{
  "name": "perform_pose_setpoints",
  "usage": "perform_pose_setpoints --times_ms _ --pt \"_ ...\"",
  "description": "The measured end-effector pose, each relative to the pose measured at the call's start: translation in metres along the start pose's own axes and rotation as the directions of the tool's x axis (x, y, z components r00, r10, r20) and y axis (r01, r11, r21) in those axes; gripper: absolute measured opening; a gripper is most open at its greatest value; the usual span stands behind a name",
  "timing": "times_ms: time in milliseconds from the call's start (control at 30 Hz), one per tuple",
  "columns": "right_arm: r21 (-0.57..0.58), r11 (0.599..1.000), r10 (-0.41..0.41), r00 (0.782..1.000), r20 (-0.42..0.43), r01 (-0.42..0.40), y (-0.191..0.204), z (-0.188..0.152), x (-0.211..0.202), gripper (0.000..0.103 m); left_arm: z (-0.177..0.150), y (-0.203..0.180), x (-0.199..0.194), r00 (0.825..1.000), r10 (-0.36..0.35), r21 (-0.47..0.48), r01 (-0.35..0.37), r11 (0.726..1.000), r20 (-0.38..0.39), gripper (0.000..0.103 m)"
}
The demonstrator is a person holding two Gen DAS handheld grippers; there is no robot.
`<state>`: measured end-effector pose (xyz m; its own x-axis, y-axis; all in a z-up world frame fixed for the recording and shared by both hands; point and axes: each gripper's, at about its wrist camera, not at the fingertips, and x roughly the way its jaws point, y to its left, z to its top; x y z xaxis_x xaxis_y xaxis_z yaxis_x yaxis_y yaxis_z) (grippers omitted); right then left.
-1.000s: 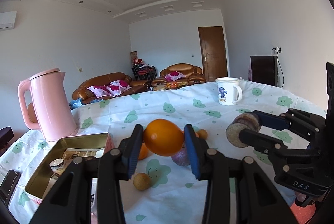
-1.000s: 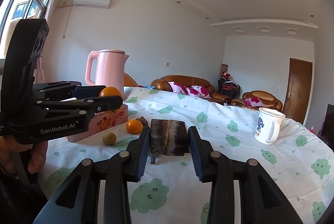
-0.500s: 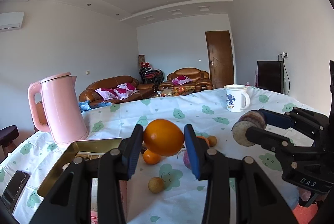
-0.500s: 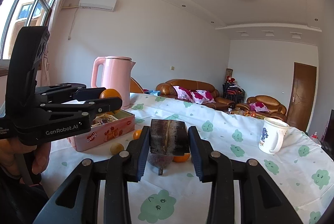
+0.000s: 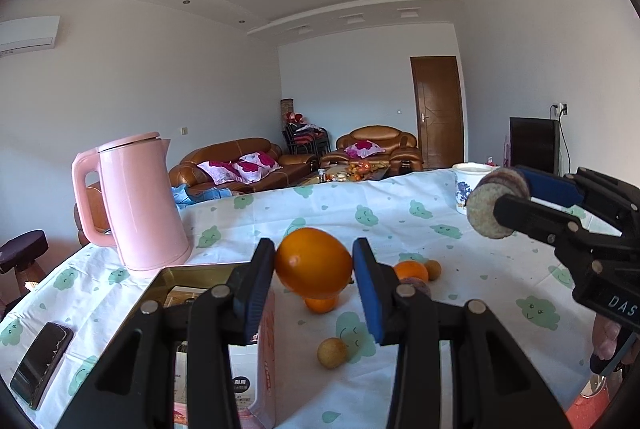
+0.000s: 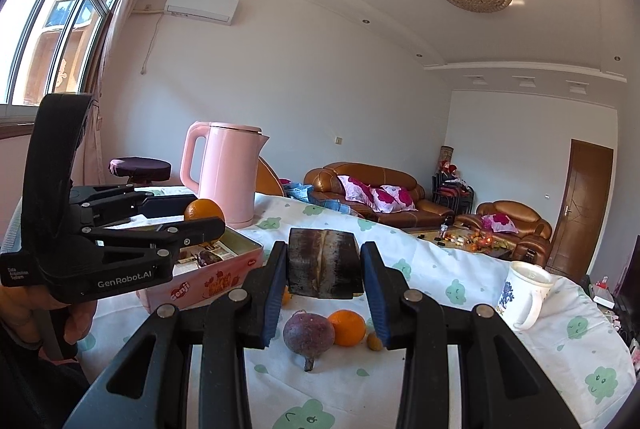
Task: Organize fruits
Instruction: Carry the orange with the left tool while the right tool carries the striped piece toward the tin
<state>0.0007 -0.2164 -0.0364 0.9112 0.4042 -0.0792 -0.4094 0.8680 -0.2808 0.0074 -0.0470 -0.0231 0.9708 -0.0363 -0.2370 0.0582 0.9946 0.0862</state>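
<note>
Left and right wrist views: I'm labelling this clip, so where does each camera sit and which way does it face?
Left wrist view: on the left gripper, looking along its fingers across the table; they hold an orange, right gripper at right.
Right wrist view: on the right gripper, which holds a dark cut fruit piece; left gripper and a hand at left.
Shared: pink kettle, tin box, mug.

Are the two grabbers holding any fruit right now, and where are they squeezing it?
Yes. The left gripper squeezes an orange by its two sides. The right gripper squeezes a dark brown fruit piece by its sides.
</note>
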Motion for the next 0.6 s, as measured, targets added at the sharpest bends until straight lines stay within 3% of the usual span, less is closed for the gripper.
perform_pose_setpoints --times_ms 600 --pt "-0.038 0.998 0.058 0.998 0.002 -0.058 0.017 0.044 0.036 0.039 0.003 0.056 0.012 0.991 0.11 -0.052 -0.114 0.992 -0.082 0.042"
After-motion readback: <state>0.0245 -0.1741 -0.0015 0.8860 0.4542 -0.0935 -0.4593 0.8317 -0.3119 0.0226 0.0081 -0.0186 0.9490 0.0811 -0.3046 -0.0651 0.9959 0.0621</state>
